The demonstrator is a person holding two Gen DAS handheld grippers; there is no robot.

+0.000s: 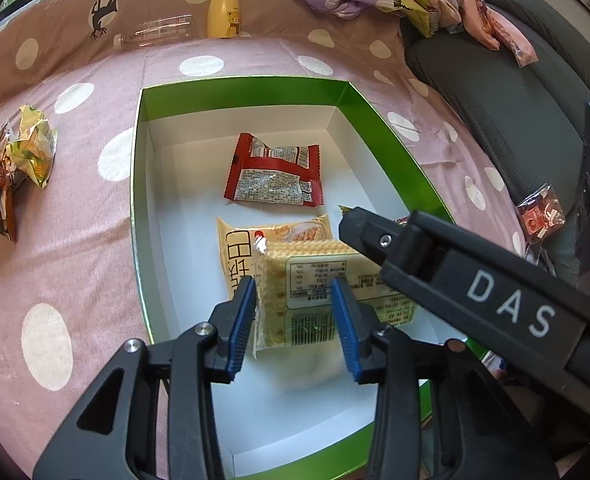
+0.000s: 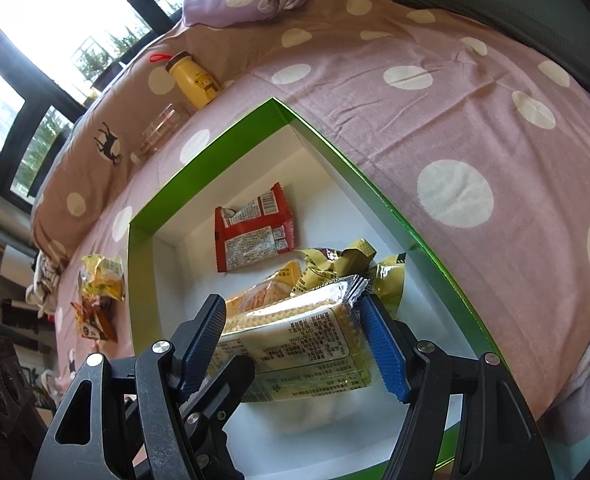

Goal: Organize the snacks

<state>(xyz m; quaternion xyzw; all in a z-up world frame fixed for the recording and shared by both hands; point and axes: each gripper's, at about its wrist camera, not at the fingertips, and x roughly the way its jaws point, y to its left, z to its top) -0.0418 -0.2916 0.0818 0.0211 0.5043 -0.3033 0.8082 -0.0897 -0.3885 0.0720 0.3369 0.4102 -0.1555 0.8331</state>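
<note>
both grippers over green box [image 1: 239,88] on dotted bed. right gripper [image 2: 295,340] clamped on cracker pack [image 2: 295,344], held above box floor. left gripper [image 1: 295,320] jaws slightly apart, straddling pack's end, pads not pressing. red packet [image 1: 273,170] lying inside.

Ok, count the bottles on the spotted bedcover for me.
2. The yellow bear bottle stands upright at the far side, beyond the green box. The clear plastic bottle lies on its side just left of it. Others may be hidden outside the views.
</note>
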